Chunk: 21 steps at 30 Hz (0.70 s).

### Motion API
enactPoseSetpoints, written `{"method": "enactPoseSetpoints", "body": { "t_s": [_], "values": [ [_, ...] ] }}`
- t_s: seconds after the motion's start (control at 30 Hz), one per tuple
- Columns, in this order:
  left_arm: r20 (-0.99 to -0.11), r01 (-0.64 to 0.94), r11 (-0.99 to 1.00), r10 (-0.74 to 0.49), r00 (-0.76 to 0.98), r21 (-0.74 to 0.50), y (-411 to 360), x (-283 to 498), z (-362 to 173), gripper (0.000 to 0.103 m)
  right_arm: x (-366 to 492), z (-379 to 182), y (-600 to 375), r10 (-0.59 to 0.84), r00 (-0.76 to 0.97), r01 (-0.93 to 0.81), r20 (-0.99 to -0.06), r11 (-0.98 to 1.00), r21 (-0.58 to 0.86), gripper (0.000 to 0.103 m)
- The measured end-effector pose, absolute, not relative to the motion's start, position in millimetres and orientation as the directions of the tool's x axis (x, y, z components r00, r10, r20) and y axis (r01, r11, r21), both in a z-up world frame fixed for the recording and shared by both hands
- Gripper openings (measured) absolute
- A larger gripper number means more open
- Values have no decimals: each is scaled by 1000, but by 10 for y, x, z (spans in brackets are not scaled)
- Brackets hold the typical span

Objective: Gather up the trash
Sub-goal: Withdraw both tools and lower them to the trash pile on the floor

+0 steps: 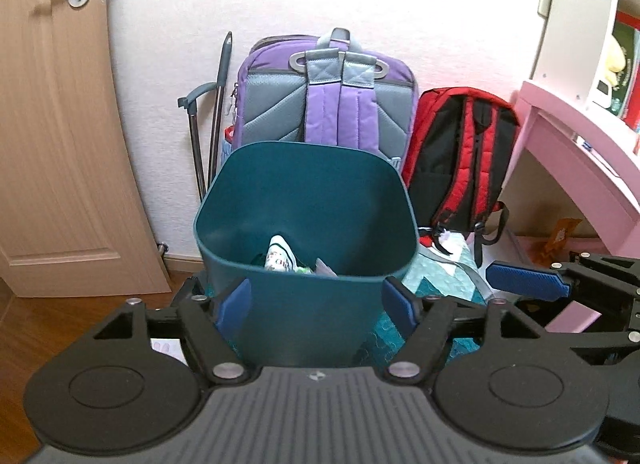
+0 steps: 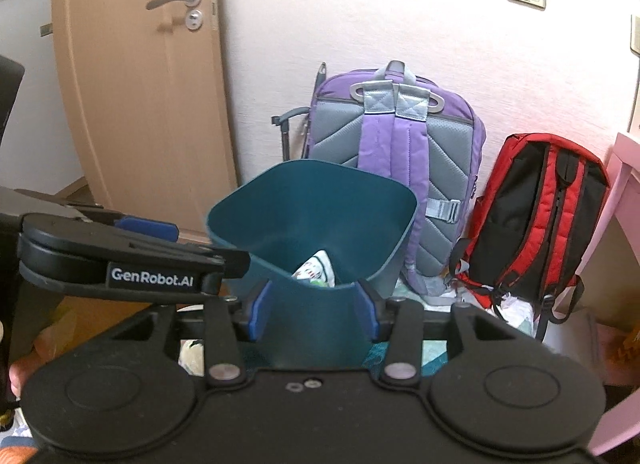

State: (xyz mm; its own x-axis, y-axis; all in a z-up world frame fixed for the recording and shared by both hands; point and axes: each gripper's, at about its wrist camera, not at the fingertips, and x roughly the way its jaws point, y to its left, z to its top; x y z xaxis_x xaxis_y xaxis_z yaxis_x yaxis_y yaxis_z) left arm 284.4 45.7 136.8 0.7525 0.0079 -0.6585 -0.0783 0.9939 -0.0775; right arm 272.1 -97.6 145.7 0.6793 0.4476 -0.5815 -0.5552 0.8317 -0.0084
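Teal bin [image 1: 308, 224] upright on floor, open; crumpled wrappers [image 1: 280, 258] inside.

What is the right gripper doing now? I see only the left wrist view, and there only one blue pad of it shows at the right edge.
Observer: The right gripper is open. Its two blue pads stand apart and grip nothing; the teal bin shows in the gap between them.
Operator: Is there something low on the purple backpack? The bin hides that part for me.
Observer: Yes, the purple backpack has a grey strap with a buckle low on its right side.
Operator: How does my left gripper look from there?
Observer: The left gripper shows from the side, with white lettering GenRobot.AI on its black body.
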Motion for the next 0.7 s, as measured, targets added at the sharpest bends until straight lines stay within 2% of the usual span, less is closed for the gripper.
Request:
{"method": "enactPoseSetpoints", "body": {
  "t_s": [0.07, 0.37, 0.6, 0.7],
  "values": [
    [-651, -71, 994, -2, 759, -86, 442, 2709, 1384, 80, 2614, 1462, -1023, 454, 676, -559, -581, 829, -3, 46],
    [-631, -17, 993, -62, 774, -119, 329, 2131, 1264, 85, 2176, 1328, -1226, 492, 643, -591, -587, 806, 28, 48],
    [-643, 1, 991, -90, 761, -137, 255, 1802, 839, 86, 1877, 928, -1337, 514, 588, -626, -625, 778, 52, 49],
    [-662, -10, 990, -88, 745, -143, 257, 1730, 555, 95, 1797, 640, -1376, 514, 553, -634, -656, 770, 70, 50]
  ]
}}
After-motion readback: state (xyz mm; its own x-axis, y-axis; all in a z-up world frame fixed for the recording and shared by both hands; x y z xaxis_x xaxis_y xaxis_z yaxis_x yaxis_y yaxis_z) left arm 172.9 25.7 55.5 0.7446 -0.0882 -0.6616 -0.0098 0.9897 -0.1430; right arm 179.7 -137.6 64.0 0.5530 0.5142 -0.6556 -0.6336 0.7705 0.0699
